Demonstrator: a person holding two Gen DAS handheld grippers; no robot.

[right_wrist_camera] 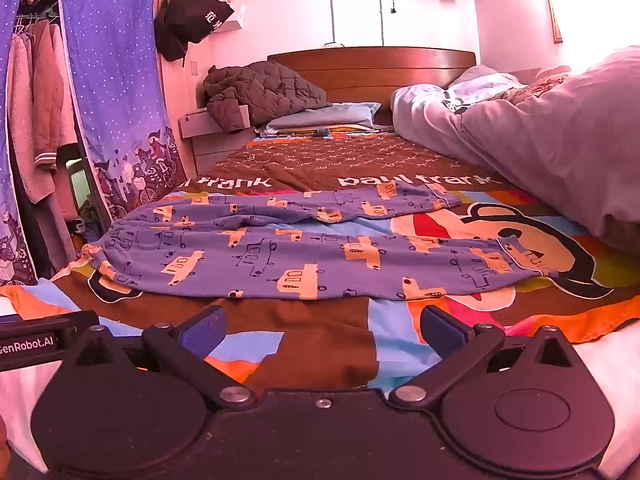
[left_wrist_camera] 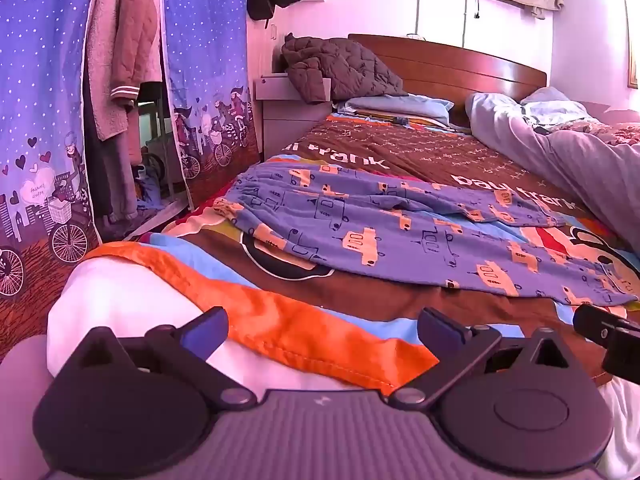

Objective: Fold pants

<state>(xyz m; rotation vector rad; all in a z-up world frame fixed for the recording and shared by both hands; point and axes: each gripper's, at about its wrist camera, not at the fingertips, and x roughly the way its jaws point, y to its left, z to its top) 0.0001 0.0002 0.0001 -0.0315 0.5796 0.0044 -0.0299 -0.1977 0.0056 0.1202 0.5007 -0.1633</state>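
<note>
Right wrist view: car-print pajama pants are lying across the bed, waistband pointing nine o'clock, legs three; both grippers' fingers are spreading apart, empty.

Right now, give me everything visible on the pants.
The pants are blue-purple soft cloth printed with orange and outlined cars. They lie unfolded and flat on the patterned bedspread, waistband toward the wardrobe side at the left, gathered as if elastic. The two legs run rightward, splayed apart in a V, the far leg a bit rumpled, the near leg ending over the cartoon monkey print. Light wrinkles throughout. Neither the left tool nor the right tool touches them; both are open, short of the near edge.
</note>
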